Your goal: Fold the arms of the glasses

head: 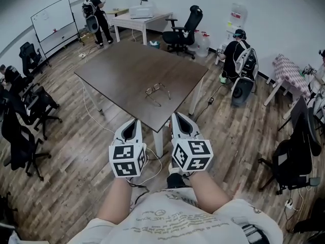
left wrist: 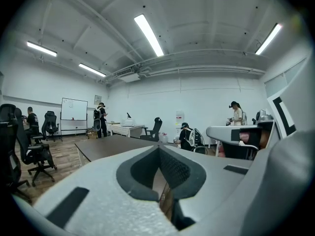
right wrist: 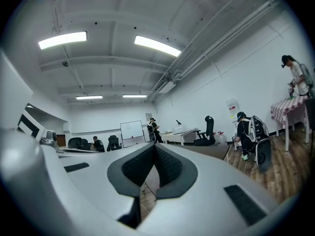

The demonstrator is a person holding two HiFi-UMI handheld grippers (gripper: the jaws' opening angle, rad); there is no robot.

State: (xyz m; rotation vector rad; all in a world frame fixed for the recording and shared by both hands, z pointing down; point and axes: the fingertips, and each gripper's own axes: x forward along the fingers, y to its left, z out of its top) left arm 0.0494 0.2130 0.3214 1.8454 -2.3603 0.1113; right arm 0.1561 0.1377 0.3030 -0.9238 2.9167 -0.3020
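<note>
Dark brown and matt, the square bench (head: 132, 70) has a smooth flat top on thin white legs and stands on a floor (head: 71, 156) of grey-brown wood-grain planks. On it, toward the near corner, lie the glasses (head: 158, 91): thin dark wire rims with slim arms that look splayed open rather than folded, resting flat on the top with nothing else near them.

The left claw (head: 133, 122) and the right claw (head: 177, 117) are held side by side short of the bench's near corner, well apart from the glasses. Each is a tapering wedge of pale grey, grainy plastic with a dark rubbery pad inset near the tip, and each carries a white cube printed with black square markers, the left cube (head: 128, 160) and the right cube (head: 192, 155).

In the left gripper view the left claw's jaws meet at the tip, their dimpled black pads curving away behind it, with nothing between them. The right gripper view shows the right claw the same: jaws closed together and empty.

Around the room stand black mesh office chairs (head: 185, 27), a whiteboard (head: 52, 18) on a wheeled frame and a white table (head: 142, 19) by the far wall.
</note>
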